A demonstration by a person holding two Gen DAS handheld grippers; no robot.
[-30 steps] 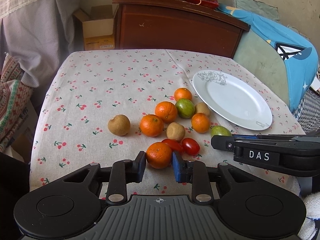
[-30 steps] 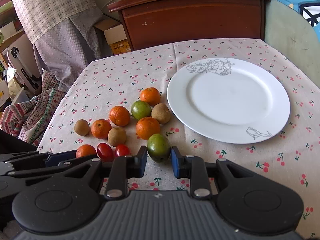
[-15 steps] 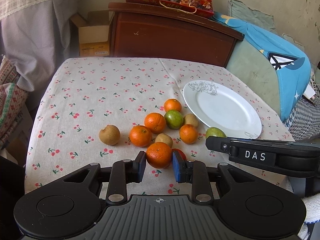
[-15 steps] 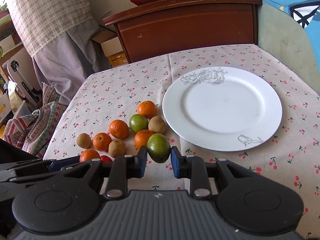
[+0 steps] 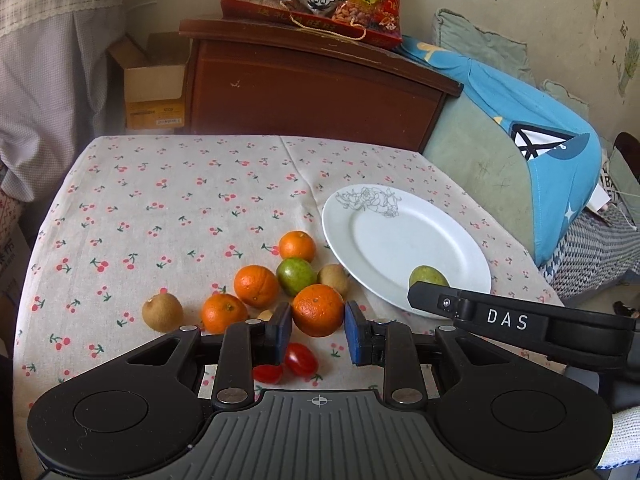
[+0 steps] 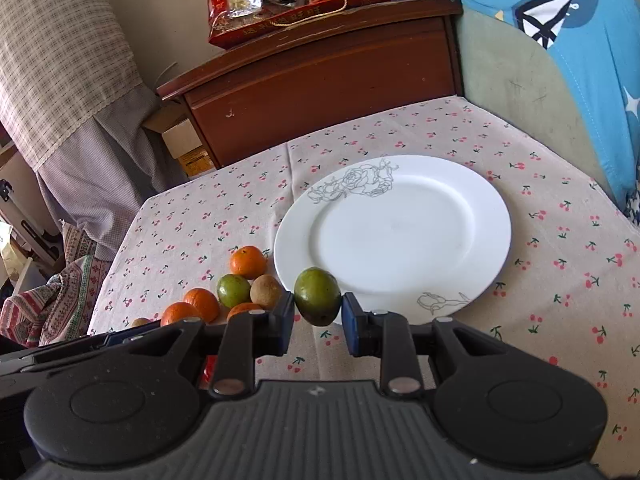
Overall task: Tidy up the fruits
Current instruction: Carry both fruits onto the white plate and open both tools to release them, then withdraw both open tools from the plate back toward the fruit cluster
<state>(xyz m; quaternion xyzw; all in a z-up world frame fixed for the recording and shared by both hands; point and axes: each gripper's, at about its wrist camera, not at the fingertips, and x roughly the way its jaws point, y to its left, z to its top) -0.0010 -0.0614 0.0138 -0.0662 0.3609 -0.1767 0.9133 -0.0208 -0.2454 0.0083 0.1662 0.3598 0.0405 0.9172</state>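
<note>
Both grippers clamp fruit.
We hold an orange (image 5: 318, 310) in our left gripper (image 5: 316, 330) and a green fruit (image 6: 317, 301) in our right gripper (image 6: 317, 322), at the plate's (image 6: 472, 200) near rim.

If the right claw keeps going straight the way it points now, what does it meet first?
Most likely the white plate: the right claw, shut on the green fruit, angles down toward its near rim, nothing between. Depth is uncertain.

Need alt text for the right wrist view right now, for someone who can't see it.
The right gripper holds a green fruit between its blue pads, at the near rim of an empty white plate. More fruit sits on the cherry-print tablecloth to the left.
</note>
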